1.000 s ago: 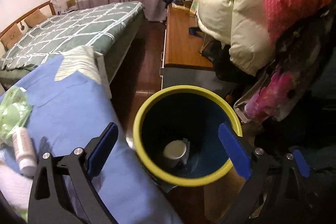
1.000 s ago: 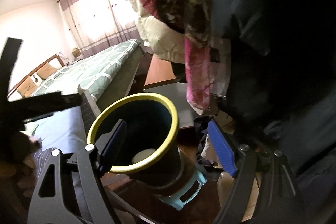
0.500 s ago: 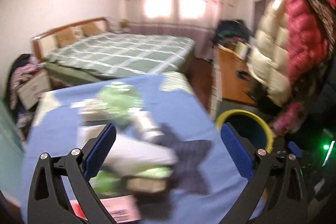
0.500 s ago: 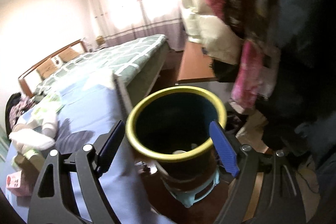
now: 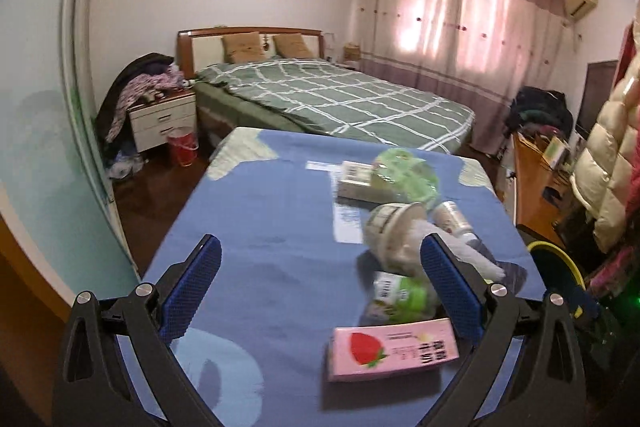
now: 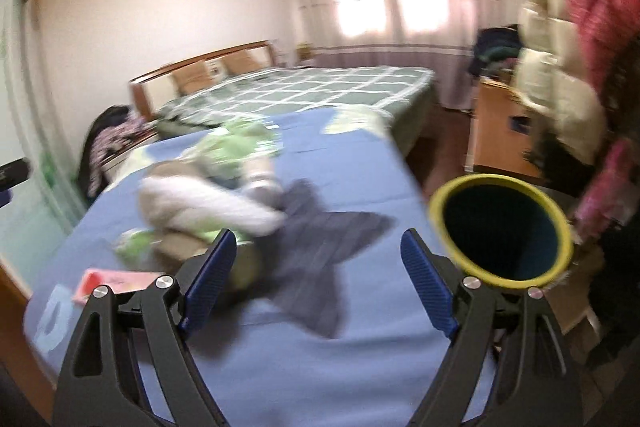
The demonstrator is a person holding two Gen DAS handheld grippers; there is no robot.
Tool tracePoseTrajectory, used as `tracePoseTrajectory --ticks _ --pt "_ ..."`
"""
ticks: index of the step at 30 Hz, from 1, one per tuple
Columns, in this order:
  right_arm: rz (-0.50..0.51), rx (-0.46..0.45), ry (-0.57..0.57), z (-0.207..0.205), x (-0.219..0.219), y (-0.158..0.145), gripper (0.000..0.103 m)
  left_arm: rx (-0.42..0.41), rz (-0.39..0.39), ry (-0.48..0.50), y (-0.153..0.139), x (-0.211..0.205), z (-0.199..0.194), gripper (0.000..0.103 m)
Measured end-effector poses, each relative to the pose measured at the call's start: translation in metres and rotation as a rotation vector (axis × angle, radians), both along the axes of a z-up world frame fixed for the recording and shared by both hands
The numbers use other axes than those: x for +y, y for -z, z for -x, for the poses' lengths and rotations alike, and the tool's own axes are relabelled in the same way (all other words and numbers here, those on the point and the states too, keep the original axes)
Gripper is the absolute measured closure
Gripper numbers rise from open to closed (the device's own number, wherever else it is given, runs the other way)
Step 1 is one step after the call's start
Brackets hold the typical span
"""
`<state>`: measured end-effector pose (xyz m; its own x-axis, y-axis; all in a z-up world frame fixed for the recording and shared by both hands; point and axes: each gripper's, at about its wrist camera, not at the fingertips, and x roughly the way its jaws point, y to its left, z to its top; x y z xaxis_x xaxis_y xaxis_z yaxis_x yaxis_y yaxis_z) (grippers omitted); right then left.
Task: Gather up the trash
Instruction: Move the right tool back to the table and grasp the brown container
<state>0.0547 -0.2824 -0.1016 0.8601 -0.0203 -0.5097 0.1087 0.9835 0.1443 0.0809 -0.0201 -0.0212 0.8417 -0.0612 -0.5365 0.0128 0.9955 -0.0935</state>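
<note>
A pile of trash lies on the blue-covered table [image 5: 280, 227]: a pink strawberry carton [image 5: 392, 351], a green-and-white packet [image 5: 400, 295], a tipped paper cup [image 5: 394, 231], a small bottle [image 5: 452, 219], a white box [image 5: 354, 179] and a green bag [image 5: 404, 171]. My left gripper [image 5: 320, 287] is open and empty above the table, left of the pile. My right gripper [image 6: 320, 287] is open and empty over a dark cloth [image 6: 320, 247]. The yellow-rimmed dark bin [image 6: 500, 231] stands right of the table; its rim shows in the left wrist view [image 5: 556, 263].
A bed with a green checked cover [image 5: 332, 99] lies behind the table. A white nightstand [image 5: 164, 119] and a red bucket [image 5: 182, 145] stand at far left. A wooden desk [image 5: 536, 187] and hanging coats [image 5: 608, 155] fill the right side.
Both grippers have swung left, away from the bin and over the table. The trash pile has come into both views. Both stay open and empty.
</note>
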Motion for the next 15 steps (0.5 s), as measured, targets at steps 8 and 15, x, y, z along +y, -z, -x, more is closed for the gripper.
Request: tracePoseTrajectory --ticks 8,15 --pt "0.021 0.04 -0.073 -0.022 0.053 0.009 0.023 0.014 0.014 0.001 0.012 0.007 0.004 0.005" --pt "0.026 0.082 -0.062 -0.041 0.072 0.02 0.023 0.036 0.028 0.003 0.021 0.01 0.004 0.005"
